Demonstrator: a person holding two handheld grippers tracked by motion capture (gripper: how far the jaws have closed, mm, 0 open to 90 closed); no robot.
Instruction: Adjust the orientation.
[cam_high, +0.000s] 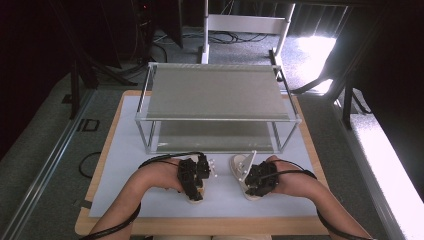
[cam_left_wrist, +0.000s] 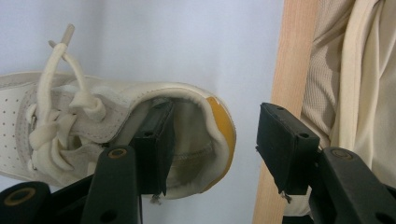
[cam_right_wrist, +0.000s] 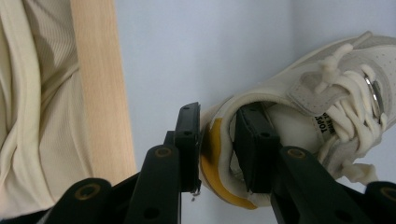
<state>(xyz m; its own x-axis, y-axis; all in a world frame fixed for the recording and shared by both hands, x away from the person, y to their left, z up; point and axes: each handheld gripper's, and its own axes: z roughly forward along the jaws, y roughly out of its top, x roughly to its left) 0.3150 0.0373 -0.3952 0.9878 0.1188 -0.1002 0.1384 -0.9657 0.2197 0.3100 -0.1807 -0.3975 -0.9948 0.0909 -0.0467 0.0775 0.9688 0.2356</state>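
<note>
Shoes, one per tool, lie on the white surface (cam_high: 125, 190) on your side of the wire rack (cam_high: 217, 107). High view: left tool (cam_high: 196, 192) and right tool (cam_high: 250, 190) each cover a heel. Left gripper view: left shoe (cam_left_wrist: 93, 121) has one jaw inside the collar, the other standing apart, clear of the yellow heel tab; nothing is clamped. Right gripper view: right shoe (cam_right_wrist: 299, 116) has its heel wall between jaws; the inner one seems just off the lining, so call them apart. Judge both light, with soft padded collars; grip the stiffer heel counter, away from the loose laces.
</note>
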